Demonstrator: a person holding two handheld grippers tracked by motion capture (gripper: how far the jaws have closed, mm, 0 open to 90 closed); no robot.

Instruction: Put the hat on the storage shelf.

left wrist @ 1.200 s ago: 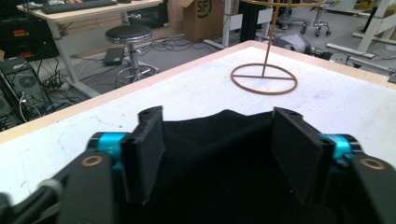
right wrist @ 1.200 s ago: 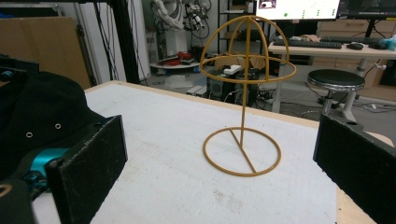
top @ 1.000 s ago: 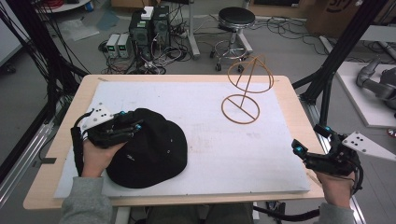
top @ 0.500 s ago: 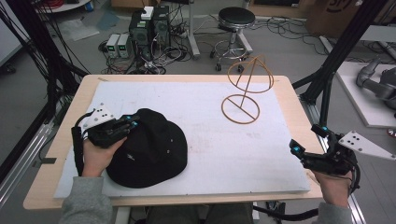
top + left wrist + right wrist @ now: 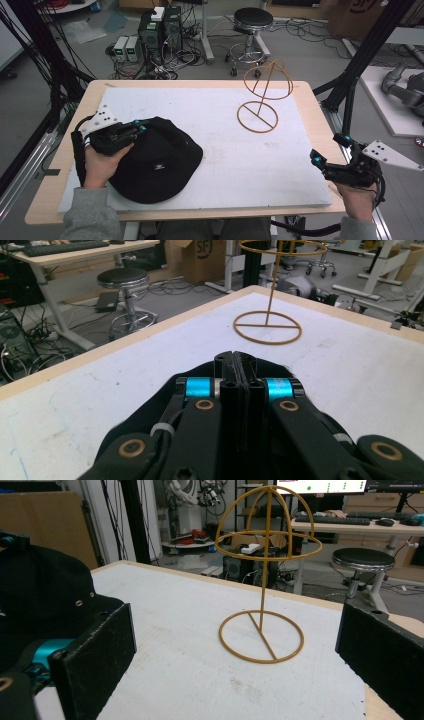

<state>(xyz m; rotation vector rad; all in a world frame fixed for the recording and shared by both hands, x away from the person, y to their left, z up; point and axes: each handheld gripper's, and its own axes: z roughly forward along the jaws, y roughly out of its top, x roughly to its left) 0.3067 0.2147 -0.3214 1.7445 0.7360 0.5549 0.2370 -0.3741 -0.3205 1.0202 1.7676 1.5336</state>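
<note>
Left gripper [image 5: 141, 129]: jaws pressing together, pinching the black cap's [image 5: 160, 162] rim.
Right gripper [image 5: 330, 152]: jaws standing wide apart, holding nothing, hovering at the desk's [image 5: 210, 84] edge, well apart from the cap.
Black cap: lying flat on the white mat [image 5: 210, 120], well apart from the wire hat stand [image 5: 264, 97].

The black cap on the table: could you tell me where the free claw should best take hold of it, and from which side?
Probably the cap rim nearest the right claw, approached low from that side. The crown is a rounded dome too broad for the jaws, while the edge lies thin on the white mat. The left claw is shut on the opposite edge.
</note>
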